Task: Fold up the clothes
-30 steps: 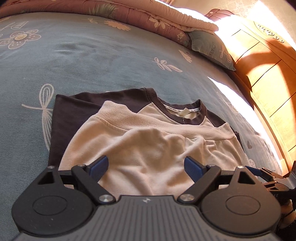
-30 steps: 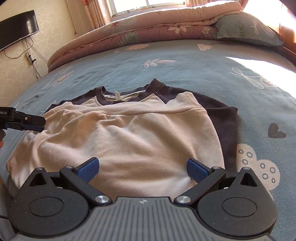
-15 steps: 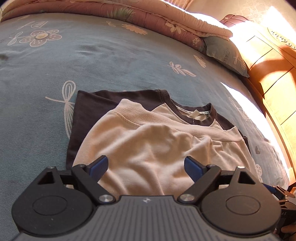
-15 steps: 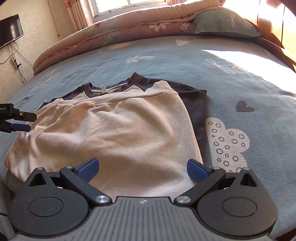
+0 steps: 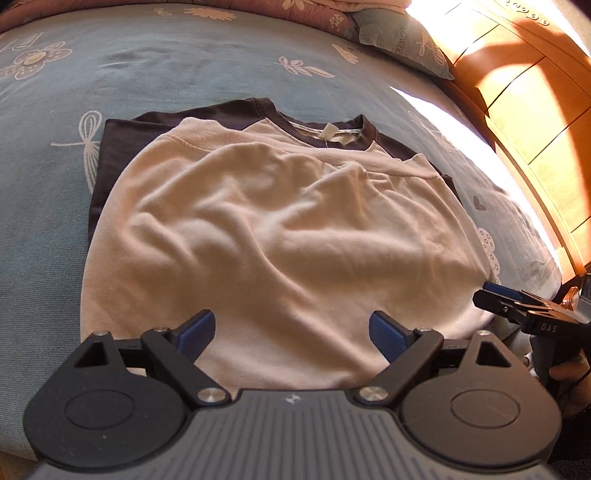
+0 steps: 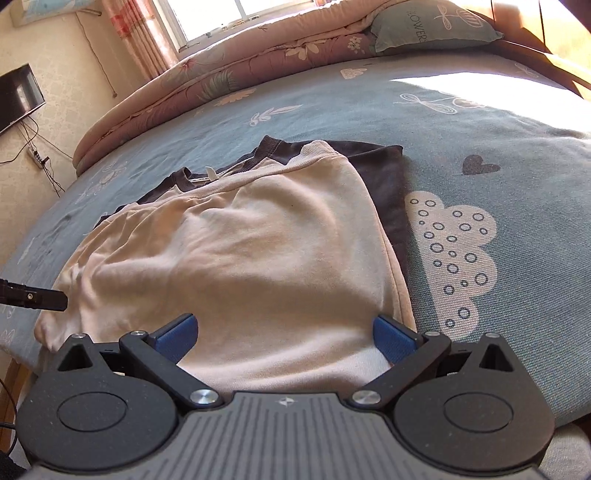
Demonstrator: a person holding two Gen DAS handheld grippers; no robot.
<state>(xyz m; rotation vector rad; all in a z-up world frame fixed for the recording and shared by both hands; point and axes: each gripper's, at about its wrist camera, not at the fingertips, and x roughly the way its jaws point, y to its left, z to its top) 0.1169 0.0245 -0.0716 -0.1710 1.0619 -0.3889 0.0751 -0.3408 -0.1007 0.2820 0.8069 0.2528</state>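
Sunlight falls across a blue patterned bed (image 5: 184,74) where a cream-and-dark shirt (image 5: 280,229) lies with its lower half doubled up toward the collar (image 5: 332,133), seen from the left wrist. Nearer than the shirt's folded edge, the left tool (image 5: 291,330) hovers released, gripping nothing; beside the shirt's right corner the right tool (image 5: 517,304) shows side-on, its spread unclear from here.

From the right wrist, the shirt (image 6: 240,258) sits nearer than the pillow (image 6: 424,29), wrinkled. The right tool (image 6: 283,334) hangs spread wide and empty. Soft, light knit like this would likely sag and slide; its side edges or folded corners look the surest places to pinch.
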